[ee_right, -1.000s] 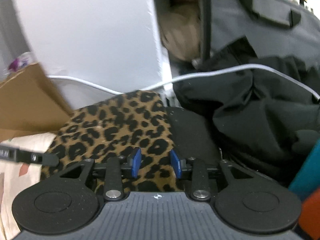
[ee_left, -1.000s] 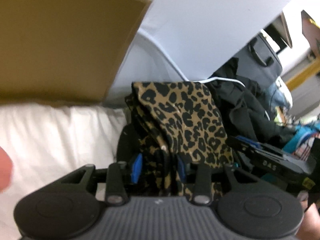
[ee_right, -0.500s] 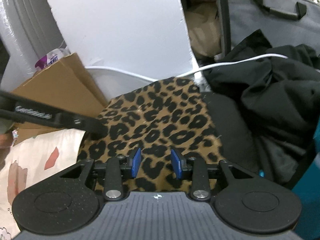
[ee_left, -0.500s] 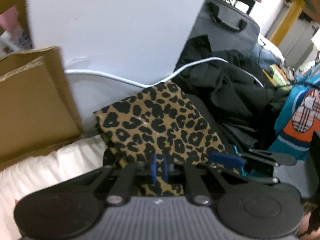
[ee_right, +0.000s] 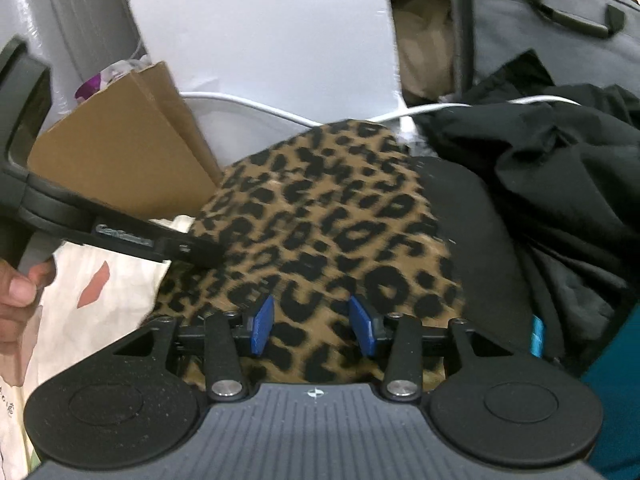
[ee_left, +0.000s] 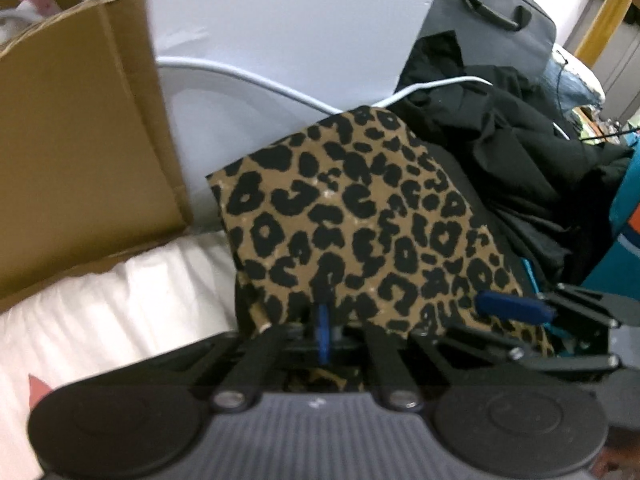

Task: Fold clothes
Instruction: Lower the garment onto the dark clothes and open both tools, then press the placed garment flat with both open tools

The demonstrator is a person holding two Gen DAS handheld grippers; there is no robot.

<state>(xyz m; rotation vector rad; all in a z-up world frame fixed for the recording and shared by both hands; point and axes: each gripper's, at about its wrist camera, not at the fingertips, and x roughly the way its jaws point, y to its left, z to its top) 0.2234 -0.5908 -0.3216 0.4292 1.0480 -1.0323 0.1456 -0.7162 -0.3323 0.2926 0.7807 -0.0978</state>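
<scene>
Leopard cloth [ee_left: 360, 216] is lying folded, its 6 o'clock edge pinched in the left gripper [ee_left: 323, 330]; right gripper [ee_right: 314, 330] jaws are spreading wider above it.

A bed [ee_left: 132, 304] in a white sheet with pink marks carries everything. Ahead of the fingers lies the folded leopard cloth [ee_left: 360, 224], resting partly on a black garment [ee_right: 480, 248] that shows at its right edge. A black jacket [ee_left: 516, 152] is heaped beyond the fingers to the right, with a white cable [ee_left: 256, 80] draped over it. Left of the fingers and beyond them, a cardboard box [ee_left: 80, 140] sits on the sheet.
</scene>
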